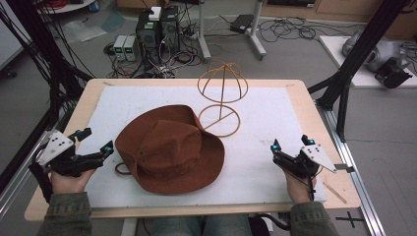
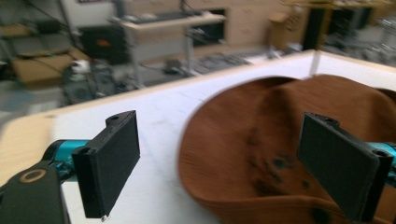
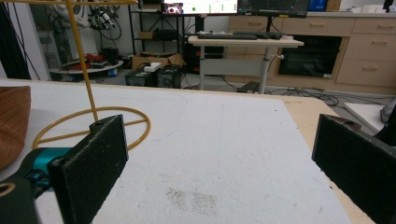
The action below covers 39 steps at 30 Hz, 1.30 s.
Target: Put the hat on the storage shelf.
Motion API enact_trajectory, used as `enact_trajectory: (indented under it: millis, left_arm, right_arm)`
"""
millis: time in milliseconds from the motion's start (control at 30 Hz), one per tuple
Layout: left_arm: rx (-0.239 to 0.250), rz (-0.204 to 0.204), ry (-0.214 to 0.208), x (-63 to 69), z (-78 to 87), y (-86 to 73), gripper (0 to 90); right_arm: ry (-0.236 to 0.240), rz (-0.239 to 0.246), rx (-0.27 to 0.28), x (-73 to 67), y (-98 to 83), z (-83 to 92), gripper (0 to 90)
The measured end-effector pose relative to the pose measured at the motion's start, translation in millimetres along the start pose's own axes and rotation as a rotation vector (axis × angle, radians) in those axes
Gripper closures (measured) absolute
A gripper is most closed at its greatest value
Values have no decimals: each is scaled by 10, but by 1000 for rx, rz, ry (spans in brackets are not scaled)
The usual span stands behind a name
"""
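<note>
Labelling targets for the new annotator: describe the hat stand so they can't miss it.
Start at the white mat covering the wooden table. Behind the brown wide-brimmed suede hat, toward the far edge, stands the yellow wire hat stand: a ring base, an upright rod and a domed cage on top. It is the one see-through wire frame there, standing empty.

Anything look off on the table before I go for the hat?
One thing: the brown hat lies flat on the white mat beside the wire hat stand, not on it, and its brim shows dark stains. The stand is upright. Both the left gripper and right gripper are open, holding nothing.
</note>
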<state>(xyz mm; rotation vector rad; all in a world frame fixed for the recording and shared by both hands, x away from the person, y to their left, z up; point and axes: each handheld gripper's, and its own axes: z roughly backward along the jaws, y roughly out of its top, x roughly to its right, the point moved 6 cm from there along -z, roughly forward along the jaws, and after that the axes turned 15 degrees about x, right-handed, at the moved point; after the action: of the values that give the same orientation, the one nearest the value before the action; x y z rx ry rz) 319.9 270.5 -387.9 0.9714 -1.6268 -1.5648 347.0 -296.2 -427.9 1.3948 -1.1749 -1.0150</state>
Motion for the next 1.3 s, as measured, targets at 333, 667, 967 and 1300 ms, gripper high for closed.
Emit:
enact_trajectory:
  millis: [333, 667, 967, 1300]
  left_arm:
    - [-181, 19, -268, 395, -284, -164, 144]
    - [-445, -34, -364, 500, -493, -401, 181]
    - [-706, -55, -399, 618, -664, -578, 233]
    - [-755, -23, -408, 628, -675, -615, 601]
  right_arm:
    - [7, 2, -5, -10, -8, -7, 31]
    - [16, 3, -10, -22, -20, -23, 31]
    - [20, 1, -10, -33, -15, -18, 32]
    - [23, 0, -11, -36, -18, -20, 33]
